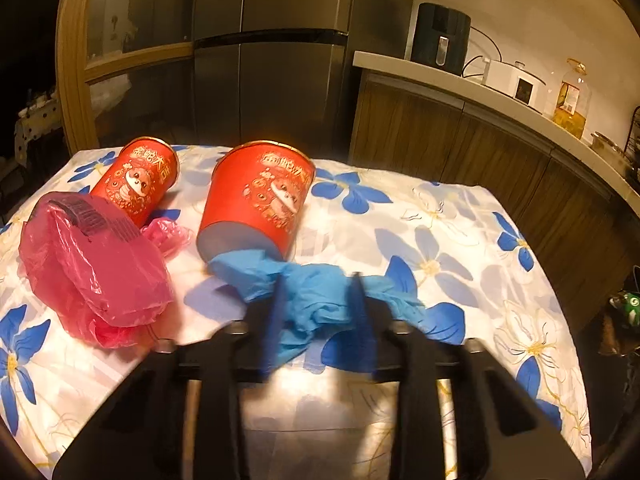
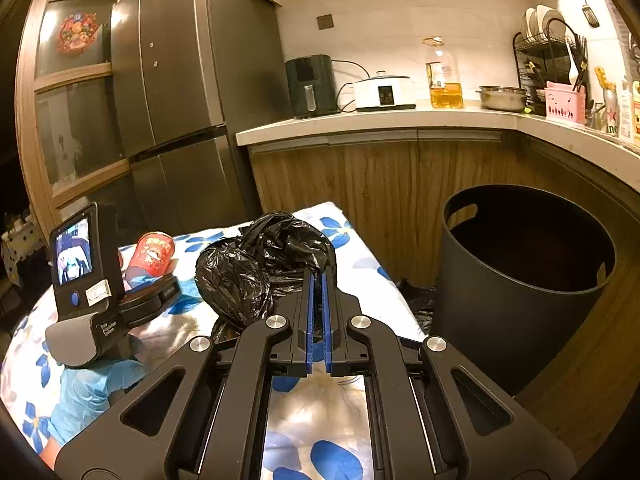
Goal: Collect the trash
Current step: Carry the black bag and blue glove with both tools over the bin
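Note:
In the left wrist view, my left gripper [image 1: 318, 292] is closed around a crumpled blue glove [image 1: 316, 304] lying on the flowered tablecloth [image 1: 460, 240]. A red paper cup [image 1: 260, 200] lies on its side just beyond the glove, a second red cup [image 1: 138, 178] lies further left, and a pink plastic bag [image 1: 96, 268] sits at the left. In the right wrist view, my right gripper [image 2: 318, 280] is shut on a crumpled black plastic bag [image 2: 264, 268] above the table. A dark round trash bin [image 2: 520, 280] stands on the floor to the right.
The left gripper's body [image 2: 88, 276] and a gloved hand [image 2: 96, 392] show at the left of the right wrist view. A fridge [image 2: 180, 100] stands behind the table. A counter [image 2: 380, 120] holds an air fryer [image 2: 312, 86], cooker, oil bottle and dish rack.

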